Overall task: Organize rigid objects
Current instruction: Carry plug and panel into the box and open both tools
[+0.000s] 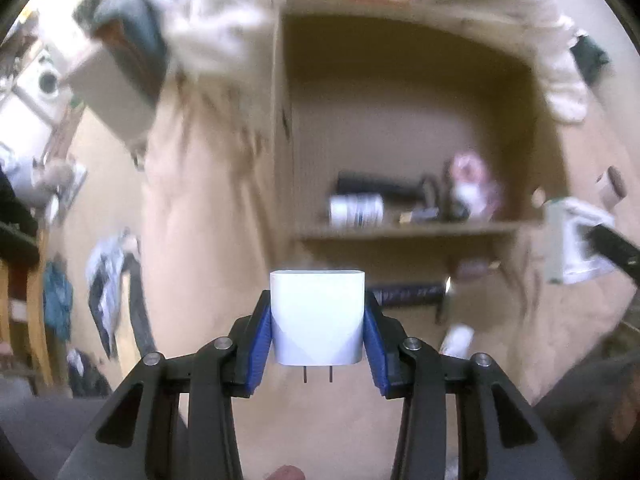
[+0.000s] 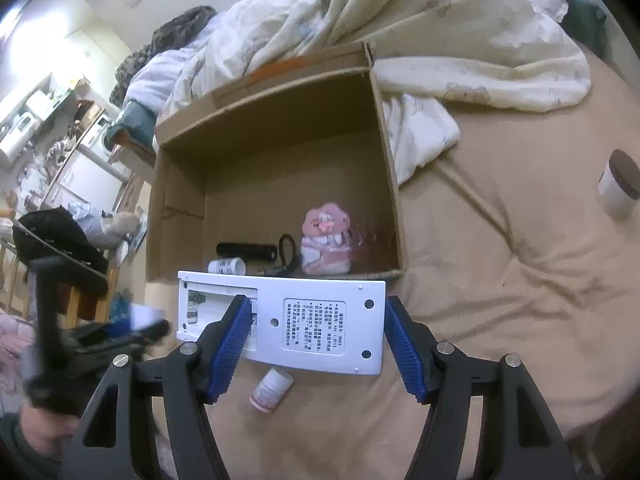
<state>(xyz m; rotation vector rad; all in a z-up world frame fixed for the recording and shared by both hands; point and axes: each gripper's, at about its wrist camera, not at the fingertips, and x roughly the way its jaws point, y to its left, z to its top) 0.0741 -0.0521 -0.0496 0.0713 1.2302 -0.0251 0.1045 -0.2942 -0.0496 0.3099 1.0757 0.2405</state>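
My left gripper (image 1: 318, 320) is shut on a white plug adapter (image 1: 318, 312), prongs pointing back at the camera, held in front of the open cardboard box (image 1: 280, 128). My right gripper (image 2: 316, 336) is shut on a flat white device (image 2: 312, 316), underside up with a printed label, held just before the box's near wall (image 2: 394, 184). Inside the box lie a black flashlight (image 2: 246, 251), a white bottle (image 2: 227, 266), a black cord (image 2: 287, 252) and a pink plush-like item (image 2: 326, 238).
A small pill bottle (image 2: 271, 390) lies on the tan bedsheet under the white device. A white jar with a brown lid (image 2: 619, 184) lies on the bed at right. A rumpled cream duvet (image 2: 440, 20) lies behind the box. The left gripper's blurred handle (image 2: 96, 332) shows at left.
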